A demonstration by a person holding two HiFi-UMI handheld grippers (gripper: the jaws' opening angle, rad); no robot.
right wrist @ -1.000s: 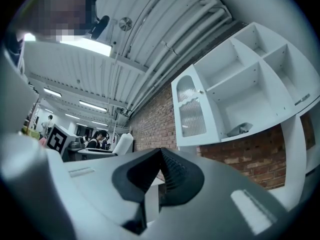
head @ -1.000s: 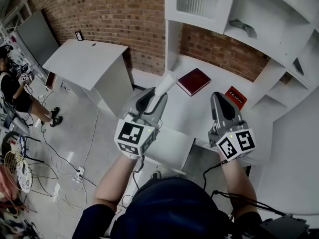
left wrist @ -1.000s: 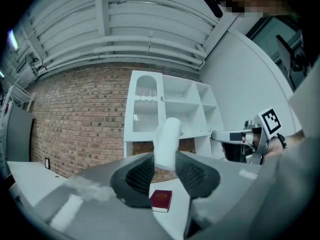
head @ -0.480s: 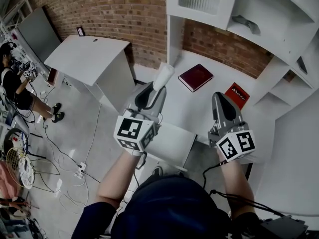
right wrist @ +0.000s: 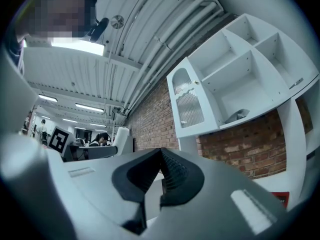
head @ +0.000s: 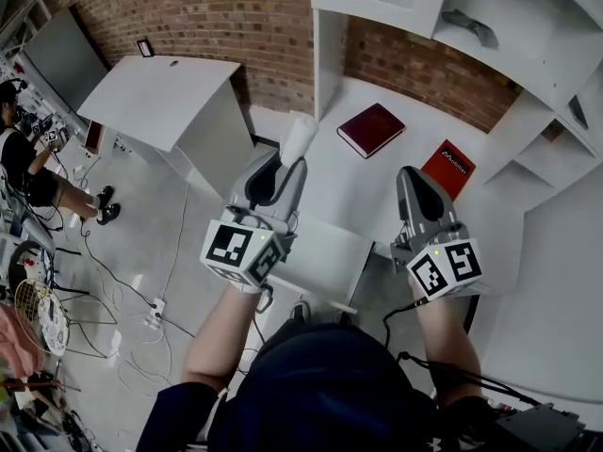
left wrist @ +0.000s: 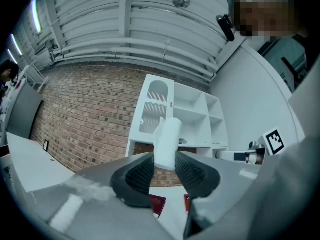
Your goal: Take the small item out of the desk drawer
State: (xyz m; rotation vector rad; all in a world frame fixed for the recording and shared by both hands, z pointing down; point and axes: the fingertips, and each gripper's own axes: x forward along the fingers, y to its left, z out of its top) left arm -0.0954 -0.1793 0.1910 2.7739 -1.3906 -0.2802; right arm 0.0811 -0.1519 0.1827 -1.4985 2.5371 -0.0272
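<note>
L gripper (left wrist: 164,170) clamped on white item (left wrist: 167,140): pads on its lower end, most of it sticking up past the tips. In head view, item in the air over front of desk (head: 363,201), above and just beyond drawer (head: 325,257), touching neither. R gripper (right wrist: 159,176) pinched together, nothing betw. pads, hovering at desk's front edge to the right. Drawer looks pulled out under desk front; inside not readable from here. Red book (head: 370,128) and red booklet (head: 448,168) further back on desk, well apart from item.

Judged: removal basically done; what's left = carry clear or set down.

To do that well:
- Hold squeeze steady, no easing until item rests on sth. Grip sits low on a tall, smooth piece, so prob. prone to pivot or slip w/ any wrist roll.
- Move slow, item upright, top kept away from shelf unit (head: 429,26).
- If setting on desk, pick bare patch near front, clear of book; lower till base sits flat, then open.
- R free for drawer if shutting is wanted: meet front panel square, not from the side.
</note>
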